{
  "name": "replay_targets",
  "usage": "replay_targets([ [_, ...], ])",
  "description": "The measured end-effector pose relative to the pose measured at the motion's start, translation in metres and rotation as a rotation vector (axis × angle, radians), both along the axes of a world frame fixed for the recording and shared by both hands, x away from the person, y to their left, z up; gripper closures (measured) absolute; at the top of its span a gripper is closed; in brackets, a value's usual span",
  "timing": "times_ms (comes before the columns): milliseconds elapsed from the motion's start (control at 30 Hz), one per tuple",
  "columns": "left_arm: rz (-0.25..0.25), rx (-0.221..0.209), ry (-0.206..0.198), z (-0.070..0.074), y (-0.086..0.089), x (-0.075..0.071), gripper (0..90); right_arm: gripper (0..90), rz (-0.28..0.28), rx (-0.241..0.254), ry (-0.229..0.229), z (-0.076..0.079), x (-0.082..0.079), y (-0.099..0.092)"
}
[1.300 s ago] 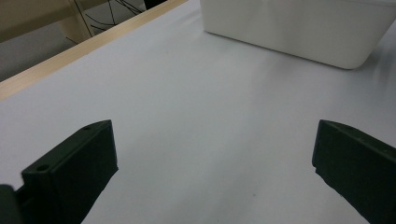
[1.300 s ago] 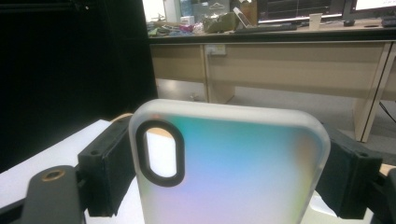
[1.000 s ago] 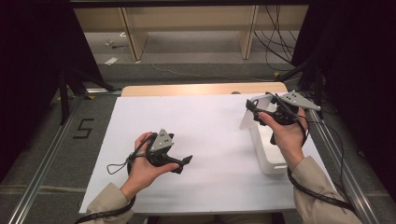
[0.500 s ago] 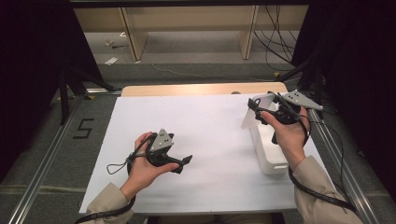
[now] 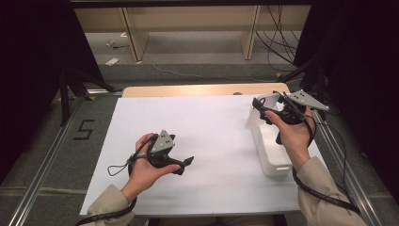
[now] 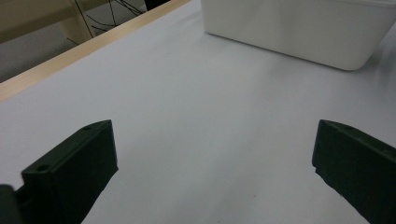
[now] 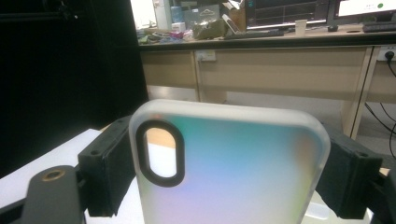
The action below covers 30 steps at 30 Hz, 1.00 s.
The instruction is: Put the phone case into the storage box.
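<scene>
- While the right gripper (image 5: 259,109) hangs above the far end of the white bin (image 5: 270,157), its jaws pinch a translucent phone case (image 7: 233,168) by the long edges, camera cut-out uppermost.
- Left gripper (image 5: 188,162): low over the white table cover (image 5: 211,141), jaws spread wide, nothing between them.
- Bin stands at the cover's right edge, well apart from the left gripper.

Nothing has changed since the earlier pictures.

A grey floor (image 5: 188,61) is seen across the upper frame, crossed by cables (image 5: 277,37). Wooden desk legs (image 5: 134,33) are set at upper centre, flanked by dark curtains (image 5: 28,70).
</scene>
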<state>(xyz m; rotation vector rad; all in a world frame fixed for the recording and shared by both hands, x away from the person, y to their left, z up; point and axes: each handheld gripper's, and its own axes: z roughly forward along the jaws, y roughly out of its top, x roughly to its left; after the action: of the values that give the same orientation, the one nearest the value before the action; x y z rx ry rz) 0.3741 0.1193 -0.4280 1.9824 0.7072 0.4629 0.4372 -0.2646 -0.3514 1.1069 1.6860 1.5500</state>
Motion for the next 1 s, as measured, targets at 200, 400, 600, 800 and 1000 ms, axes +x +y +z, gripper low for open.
replay_targets([
  [200, 0.000, 0.000, 0.000, 0.000, 0.000, 0.000, 0.0, 18.4, -0.008, 0.002, 0.000, 0.001, 0.001, -0.003],
  [400, 0.000, 0.000, 0.000, 0.000, 0.000, 0.000, 0.0, 18.4, -0.013, 0.004, -0.003, 0.001, 0.001, -0.005],
  [600, -0.001, -0.002, 0.000, 0.000, 0.000, 0.000, 0.0, 18.4, -0.023, 0.004, -0.002, 0.002, 0.001, -0.008],
  [800, -0.001, -0.001, -0.001, 0.000, 0.000, 0.000, 0.0, 18.4, -0.030, 0.009, -0.004, 0.002, 0.002, -0.011],
  [1000, -0.001, -0.001, -0.001, 0.000, 0.000, 0.000, 0.0, 18.4, -0.036, 0.012, -0.003, 0.003, 0.002, -0.013],
])
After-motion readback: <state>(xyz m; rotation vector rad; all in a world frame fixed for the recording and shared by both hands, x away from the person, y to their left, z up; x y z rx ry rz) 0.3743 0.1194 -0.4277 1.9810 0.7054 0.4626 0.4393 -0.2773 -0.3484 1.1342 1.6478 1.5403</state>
